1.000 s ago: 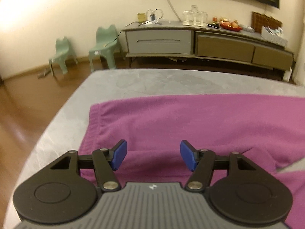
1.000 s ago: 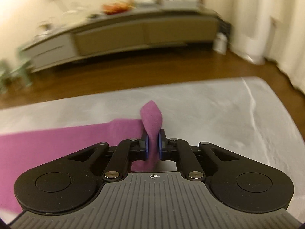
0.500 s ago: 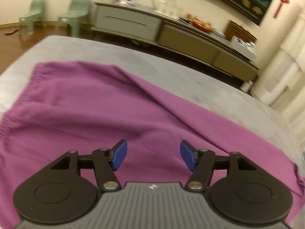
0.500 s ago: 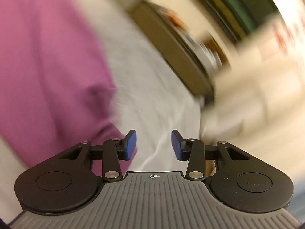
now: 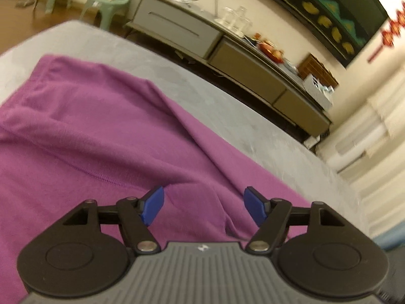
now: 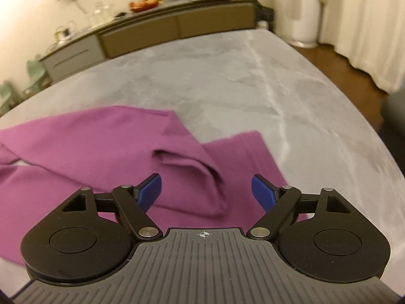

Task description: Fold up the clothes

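A purple pair of trousers (image 5: 101, 131) lies spread on the grey table (image 5: 227, 96). My left gripper (image 5: 203, 209) is open and empty, just above the cloth near a seam and a fold. In the right wrist view the trouser legs (image 6: 106, 136) lie on the grey table (image 6: 253, 88), one leg end folded over the other with a raised crease (image 6: 192, 162). My right gripper (image 6: 206, 192) is open and empty, hovering over that crease.
A long low sideboard (image 5: 227, 48) with glassware and a fruit bowl stands beyond the table; it also shows in the right wrist view (image 6: 152, 30). Two green child chairs (image 5: 108, 0) stand on the wood floor. Curtains (image 6: 354, 20) hang at the right.
My right gripper has opened and let go of the trouser leg end, which now lies folded over on the table. My left gripper stayed open and swung to the right over the cloth.
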Demonstrator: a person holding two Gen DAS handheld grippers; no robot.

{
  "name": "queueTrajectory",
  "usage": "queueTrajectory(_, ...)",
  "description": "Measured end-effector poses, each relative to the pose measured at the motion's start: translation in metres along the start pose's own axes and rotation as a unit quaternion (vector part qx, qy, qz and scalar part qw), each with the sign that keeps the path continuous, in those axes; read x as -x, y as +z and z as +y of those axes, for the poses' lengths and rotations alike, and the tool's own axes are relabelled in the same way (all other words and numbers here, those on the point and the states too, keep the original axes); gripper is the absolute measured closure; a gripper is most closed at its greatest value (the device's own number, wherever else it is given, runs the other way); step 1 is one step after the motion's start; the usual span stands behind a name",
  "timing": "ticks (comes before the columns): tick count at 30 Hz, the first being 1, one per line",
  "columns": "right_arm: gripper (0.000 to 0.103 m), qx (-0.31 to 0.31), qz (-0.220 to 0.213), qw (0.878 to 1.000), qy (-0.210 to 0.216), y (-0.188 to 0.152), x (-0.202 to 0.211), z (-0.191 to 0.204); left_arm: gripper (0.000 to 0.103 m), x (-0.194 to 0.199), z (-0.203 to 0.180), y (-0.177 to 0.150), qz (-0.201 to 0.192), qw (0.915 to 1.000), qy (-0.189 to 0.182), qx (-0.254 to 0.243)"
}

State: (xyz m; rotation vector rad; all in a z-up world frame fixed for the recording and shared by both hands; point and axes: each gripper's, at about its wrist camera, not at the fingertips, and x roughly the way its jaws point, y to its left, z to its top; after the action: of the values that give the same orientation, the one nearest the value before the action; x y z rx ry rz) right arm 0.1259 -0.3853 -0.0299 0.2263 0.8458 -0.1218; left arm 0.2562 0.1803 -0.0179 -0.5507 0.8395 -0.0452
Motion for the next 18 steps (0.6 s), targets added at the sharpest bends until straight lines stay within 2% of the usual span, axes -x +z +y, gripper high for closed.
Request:
queueTrajectory(1, 0.046, 0.009, 0.006, 1.0, 0.006, -0.001, -0.003, 0.003, 0.031, -0.006, 0.004, 0.003, 0.002, 1.0, -0.001, 0.008)
queueTrajectory(2, 0.051, 0.018, 0.013, 1.0, 0.011, -0.002, -0.007, 0.006, 0.031, -0.013, 0.007, 0.005, 0.005, 0.9998, -0.001, 0.017)
queueTrajectory(3, 0.061, 0.033, 0.011, 0.999, 0.005, -0.002, -0.005, 0.011, 0.031, -0.019, 0.01, 0.008, 0.007, 0.9996, -0.004, 0.026)
queueTrajectory(4, 0.076, 0.045, 0.007, 0.999, 0.003, -0.001, -0.003, 0.015, 0.031, -0.026, 0.012, 0.011, 0.009, 0.9992, -0.013, 0.037)
queueTrajectory(6, 0.086, 0.041, 0.0, 0.999, 0.014, 0.001, 0.001, 0.016, 0.029, -0.041, 0.015, 0.017, 0.012, 0.9978, -0.031, 0.058)
queueTrajectory(9, 0.087, 0.027, -0.001, 0.999, 0.026, 0.0, 0.007, 0.011, 0.026, -0.066, 0.01, 0.02, 0.019, 0.9954, -0.056, 0.076)
queueTrajectory(11, 0.087, 0.015, 0.001, 0.999, 0.029, 0.001, 0.007, 0.007, 0.026, -0.084, 0.008, 0.022, 0.028, 0.9948, -0.058, 0.078)
queueTrajectory(13, 0.087, 0.008, 0.006, 1.0, 0.029, 0.001, 0.005, 0.006, 0.025, -0.094, 0.006, 0.028, 0.02, 0.9947, -0.069, 0.073)
queueTrajectory(18, 0.079, 0.006, 0.015, 0.999, 0.038, -0.002, 0.003, 0.004, 0.025, -0.11, 0.024, 0.04, 0.005, 0.988, -0.114, 0.103)
